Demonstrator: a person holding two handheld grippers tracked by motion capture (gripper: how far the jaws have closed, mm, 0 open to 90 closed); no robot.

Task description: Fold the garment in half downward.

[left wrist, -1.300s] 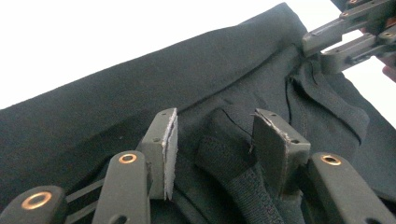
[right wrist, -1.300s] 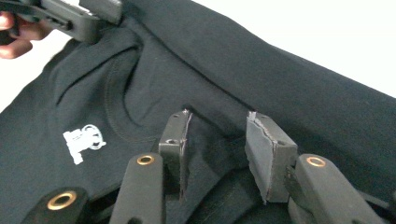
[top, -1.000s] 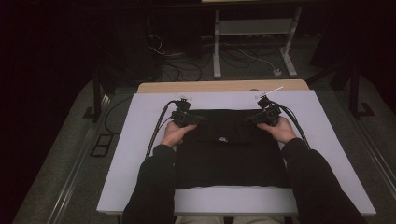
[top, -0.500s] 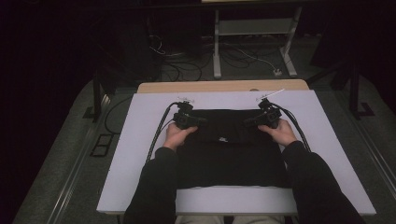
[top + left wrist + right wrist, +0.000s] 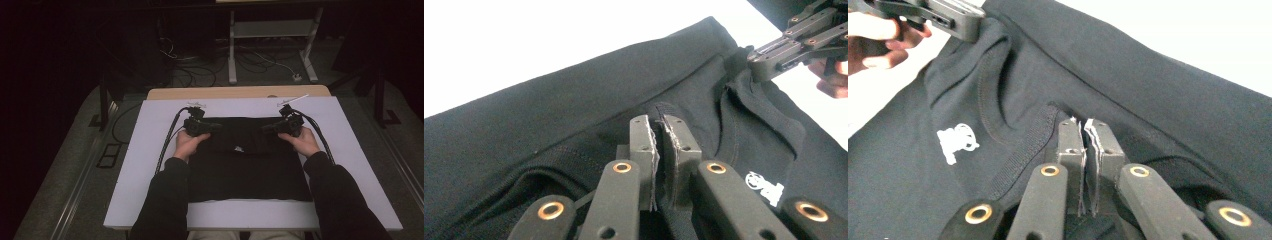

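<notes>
Lying flat mid-table (image 5: pixel 150 165): black shirt (image 5: pixel 245 170), collar toward twelve o'clock; pinching its far edge at ten o'clock, left gripper (image 5: pixel 659 127), jaws having just been closing, clamped on cloth; doing likewise at two o'clock, right gripper (image 5: pixel 1083 130).

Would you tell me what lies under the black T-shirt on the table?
The black T-shirt lies on a white board, which shows bare all around it. The board beneath the cloth is covered, so whether anything else lies there cannot be seen.

A black T-shirt (image 5: pixel 245 162) with white neck print lies flat on the table.
</notes>
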